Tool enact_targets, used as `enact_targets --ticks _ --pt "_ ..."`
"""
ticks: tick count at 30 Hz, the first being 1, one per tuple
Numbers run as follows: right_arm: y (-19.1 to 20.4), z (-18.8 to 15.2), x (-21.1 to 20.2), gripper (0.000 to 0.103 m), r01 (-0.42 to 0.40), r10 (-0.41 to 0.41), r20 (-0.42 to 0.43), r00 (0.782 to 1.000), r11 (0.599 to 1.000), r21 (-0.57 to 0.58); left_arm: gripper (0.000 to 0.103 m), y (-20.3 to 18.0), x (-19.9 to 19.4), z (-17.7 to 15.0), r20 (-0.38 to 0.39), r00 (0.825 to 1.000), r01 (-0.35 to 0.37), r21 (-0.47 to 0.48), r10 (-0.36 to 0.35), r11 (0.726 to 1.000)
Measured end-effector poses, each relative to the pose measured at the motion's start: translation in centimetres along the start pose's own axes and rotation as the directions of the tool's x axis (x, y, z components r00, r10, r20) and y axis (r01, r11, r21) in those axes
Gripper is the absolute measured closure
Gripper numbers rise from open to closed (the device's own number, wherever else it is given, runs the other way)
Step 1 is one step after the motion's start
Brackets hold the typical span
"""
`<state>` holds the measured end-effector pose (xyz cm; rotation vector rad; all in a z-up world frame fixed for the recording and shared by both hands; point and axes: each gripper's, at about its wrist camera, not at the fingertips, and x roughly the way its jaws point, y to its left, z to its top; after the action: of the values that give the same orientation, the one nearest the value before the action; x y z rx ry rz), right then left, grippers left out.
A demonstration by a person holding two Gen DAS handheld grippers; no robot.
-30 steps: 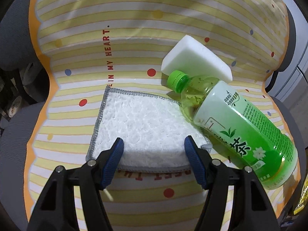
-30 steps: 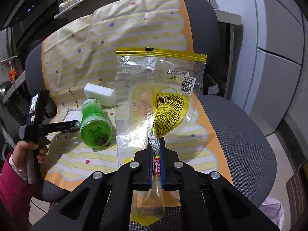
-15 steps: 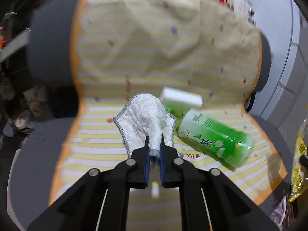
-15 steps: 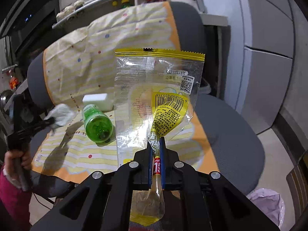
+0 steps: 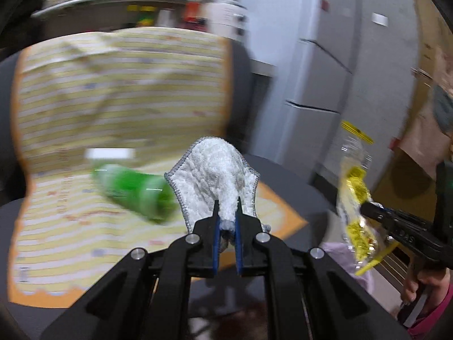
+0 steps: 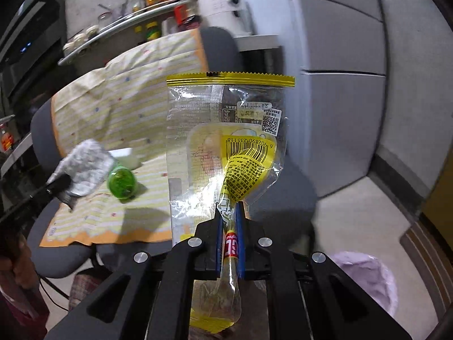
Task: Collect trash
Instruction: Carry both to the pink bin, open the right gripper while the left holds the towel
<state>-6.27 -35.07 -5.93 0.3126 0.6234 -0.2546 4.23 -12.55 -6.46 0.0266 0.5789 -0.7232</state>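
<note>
My left gripper (image 5: 226, 206) is shut on a white cloth with grey stitched edges (image 5: 215, 175), lifted off the chair; in the right wrist view the same cloth (image 6: 85, 164) hangs at the left. My right gripper (image 6: 229, 212) is shut on a clear and yellow snack wrapper (image 6: 226, 141), held upright in the air; that wrapper (image 5: 354, 178) also shows at the right of the left wrist view. A green tea bottle (image 5: 136, 192) (image 6: 122, 180) lies on its side on the striped yellow seat cover (image 5: 99, 99), with a white sponge block (image 5: 110, 153) behind it.
The cover drapes a grey office chair (image 6: 286, 189). A bin lined with a pale purple bag (image 6: 368, 280) stands on the floor at lower right. Grey cabinets (image 6: 339, 85) rise to the right, a shelf of jars and bottles (image 6: 147, 19) behind. A person's hand (image 5: 421, 283) holds the right gripper.
My left gripper closed on the cloth, lifted it off the seat and swung right. My right gripper carried the wrapper back and to the right, bringing the bin into view.
</note>
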Motion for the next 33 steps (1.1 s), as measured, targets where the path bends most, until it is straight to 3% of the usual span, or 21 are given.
enact_targets --ticks 6,10,15,19,22,25,29,33 --pt "-5.9 -2.4 -3.0 0.092 0.141 -0.142 0.003 0.99 0.987 0.08 0.097 -8.5 2.3 -1.1 0.005 0.989 0.143 0.116 -0.145 0.983" --pt "-10.1 -5.4 -3.2 0.091 0.231 -0.226 -0.05 0.973 0.96 0.158 0.097 -12.7 4.3 -2.2 -0.044 0.979 0.206 0.176 -0.201 0.963" --pt "-13.6 -9.0 -1.3 0.086 0.309 -0.285 -0.139 0.949 0.928 0.207 0.097 -14.3 5.8 -3.0 -0.091 0.972 0.232 0.197 -0.218 0.953" --pt "-15.8 -10.9 1.0 0.076 0.342 -0.3 -0.197 0.933 0.911 0.232 0.097 -14.4 6.3 -3.3 -0.113 0.97 0.232 0.193 -0.213 0.953" --pt "-17.3 -12.4 3.1 0.061 0.36 -0.298 -0.257 0.92 0.9 0.245 0.097 -14.5 6.4 -3.5 -0.123 0.97 0.23 0.193 -0.209 0.954" --pt "-18.5 -13.5 4.2 0.058 0.389 -0.309 -0.304 0.901 0.885 0.255 0.097 -14.3 6.5 -3.4 -0.126 0.971 0.225 0.193 -0.203 0.955" --pt "-18.7 -13.1 3.0 0.057 0.394 -0.321 -0.279 0.905 0.88 0.265 0.097 -14.4 6.6 -3.5 -0.129 0.969 0.232 0.196 -0.209 0.953" --pt "-18.0 -10.9 -0.5 0.057 0.395 -0.35 -0.197 0.916 0.877 0.274 0.097 -15.3 6.8 -3.9 -0.146 0.961 0.263 0.212 -0.236 0.941"
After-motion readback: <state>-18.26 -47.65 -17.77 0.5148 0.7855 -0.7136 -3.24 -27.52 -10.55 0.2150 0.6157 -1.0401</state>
